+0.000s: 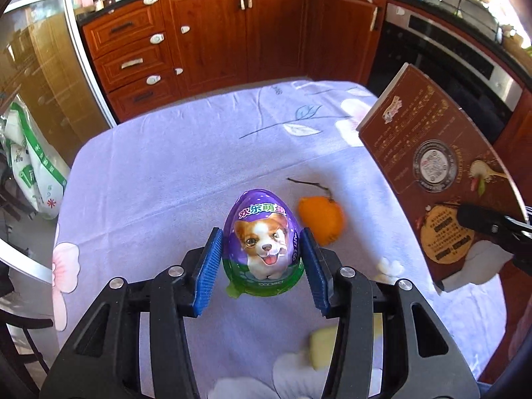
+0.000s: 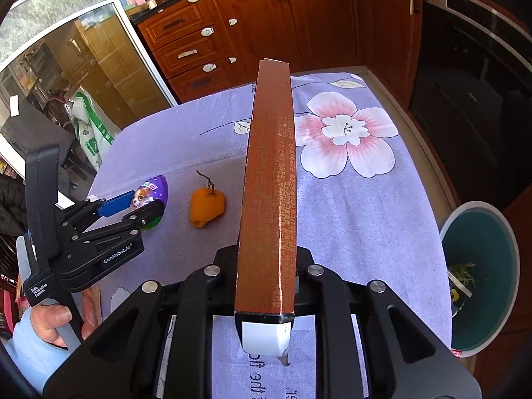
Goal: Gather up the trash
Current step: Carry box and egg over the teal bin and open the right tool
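Observation:
A purple and green toy egg package (image 1: 264, 244) with a puppy picture sits between the blue pads (image 1: 209, 266) of my left gripper (image 1: 262, 266); the pads touch its sides. In the right wrist view the egg (image 2: 153, 196) is held just above the tablecloth in the left gripper (image 2: 133, 207). My right gripper (image 2: 266, 286) is shut on a flat brown box (image 2: 271, 193), held edge-on above the table. The box (image 1: 435, 166) shows at the right in the left wrist view. An orange peel piece (image 2: 206, 207) lies on the cloth beside the egg, also seen from the left wrist (image 1: 321, 219).
The table has a lilac flowered cloth (image 2: 349, 199). A round bin (image 2: 482, 286) with a teal inside and some waste stands on the floor at the table's right. A pale yellow scrap (image 1: 321, 349) lies near the left gripper. Wooden cabinets (image 1: 232, 33) and an oven (image 1: 449, 66) stand behind.

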`<state>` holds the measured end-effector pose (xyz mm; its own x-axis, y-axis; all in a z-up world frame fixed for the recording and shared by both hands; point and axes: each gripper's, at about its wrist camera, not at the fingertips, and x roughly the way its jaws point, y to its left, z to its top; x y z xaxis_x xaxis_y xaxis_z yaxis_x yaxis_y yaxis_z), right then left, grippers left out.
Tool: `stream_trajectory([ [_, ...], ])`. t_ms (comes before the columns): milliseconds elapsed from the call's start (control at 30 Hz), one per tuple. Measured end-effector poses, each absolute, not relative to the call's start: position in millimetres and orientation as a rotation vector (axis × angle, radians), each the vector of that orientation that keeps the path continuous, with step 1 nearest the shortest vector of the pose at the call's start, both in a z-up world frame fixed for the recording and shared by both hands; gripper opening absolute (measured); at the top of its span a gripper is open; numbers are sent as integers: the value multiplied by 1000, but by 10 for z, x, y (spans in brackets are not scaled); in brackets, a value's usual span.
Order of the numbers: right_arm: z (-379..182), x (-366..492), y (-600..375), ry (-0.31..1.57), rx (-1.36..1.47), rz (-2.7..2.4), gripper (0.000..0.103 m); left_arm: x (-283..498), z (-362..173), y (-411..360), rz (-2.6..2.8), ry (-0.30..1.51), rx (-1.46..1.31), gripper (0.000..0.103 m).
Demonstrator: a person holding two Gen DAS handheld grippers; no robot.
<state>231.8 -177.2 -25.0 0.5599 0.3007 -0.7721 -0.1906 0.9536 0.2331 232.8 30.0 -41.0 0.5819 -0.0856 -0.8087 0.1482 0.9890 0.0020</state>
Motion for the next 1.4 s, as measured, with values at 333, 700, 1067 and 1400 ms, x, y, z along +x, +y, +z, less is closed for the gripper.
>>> stream_trajectory([
  [333, -7, 1918, -2223, 871, 185, 265, 17, 1880, 22, -296, -260, 886, 106, 49],
  [700, 81, 1463, -3208, 836, 235, 132, 17, 1634, 143, -1192, -413, 882, 140, 49],
  [1067, -300, 1217, -4354, 952, 307, -31, 17, 1611, 6, -2055, -529, 922, 204, 49],
  [1400, -677, 1389, -4667, 1069, 352, -28, 18, 1719, -197, -2535, -571, 970, 223, 49],
])
